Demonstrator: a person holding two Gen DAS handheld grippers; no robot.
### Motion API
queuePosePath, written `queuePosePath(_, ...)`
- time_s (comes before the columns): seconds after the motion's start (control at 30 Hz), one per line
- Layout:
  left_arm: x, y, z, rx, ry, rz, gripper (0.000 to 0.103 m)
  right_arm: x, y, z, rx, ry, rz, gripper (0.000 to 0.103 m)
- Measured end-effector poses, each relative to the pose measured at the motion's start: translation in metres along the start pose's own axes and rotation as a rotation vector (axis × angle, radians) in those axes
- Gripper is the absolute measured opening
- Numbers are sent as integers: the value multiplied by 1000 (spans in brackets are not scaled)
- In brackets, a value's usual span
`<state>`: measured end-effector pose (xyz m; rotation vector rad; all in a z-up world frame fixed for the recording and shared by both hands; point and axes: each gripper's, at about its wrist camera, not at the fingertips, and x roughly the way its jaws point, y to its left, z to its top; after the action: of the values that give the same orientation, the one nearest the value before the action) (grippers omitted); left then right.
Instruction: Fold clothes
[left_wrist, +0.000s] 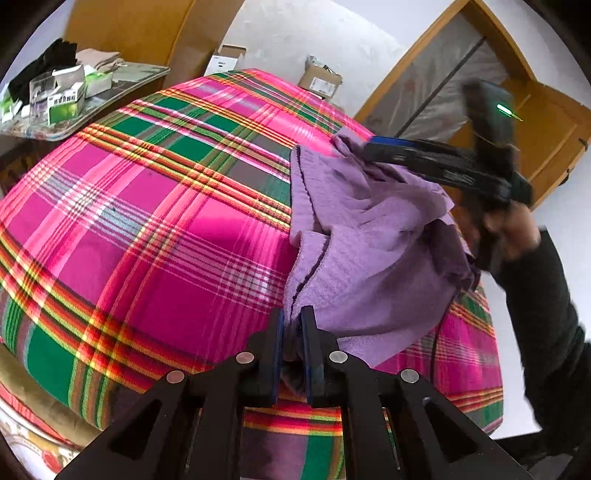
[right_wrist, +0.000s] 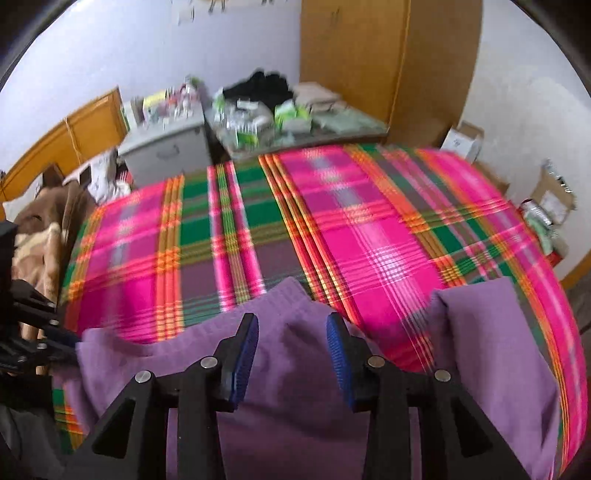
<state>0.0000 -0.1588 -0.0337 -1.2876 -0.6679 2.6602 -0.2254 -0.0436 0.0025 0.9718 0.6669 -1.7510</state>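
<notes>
the purple garment (left_wrist: 369, 258) is lying bunched and rumpled at the near edge of the plaid bed (left_wrist: 147, 221), not yet flat or squared. the left gripper (left_wrist: 292, 350) is pinching a dark-trimmed edge of the garment, its pads pressed together on the cloth. the right gripper (right_wrist: 291, 354) is hovering over the garment with its jaws spread wide, gripping nothing; from the left wrist it is showing as a blur near the far corner of the garment, so whether it is touching cloth there is hard to say. to do this well, the left pinch should be holding firm on the hem while the right one is closing on a matching edge or corner rather than a loose bunch, so that both are pulling the garment taut and flat across the bed, keeping seams aligned and wrinkles drawn out.
</notes>
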Motion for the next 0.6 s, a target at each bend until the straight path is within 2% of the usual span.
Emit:
queuePosePath(0.13,2,-5,4,43,-3,48,10,30,-10,6,-27,59,44,39)
queuePosePath(0.23,4,-10,7,74,-5,86,10,34,-15,10,-22,43,77,39)
queuePosePath(0.47,11,-16,14,112,-13,154,10,43,-26,10,9,70,123,45)
queuePosePath(0.5,12,-17,15,116,-13,161,10,43,-27,10,17,74,134,44)
queuePosePath(0.57,13,-18,15,123,-13,170,10,44,-23,11,11,74,155,26)
queuePosePath(0.6,13,-19,16,127,-14,175,10,43,-20,11,3,74,156,26)
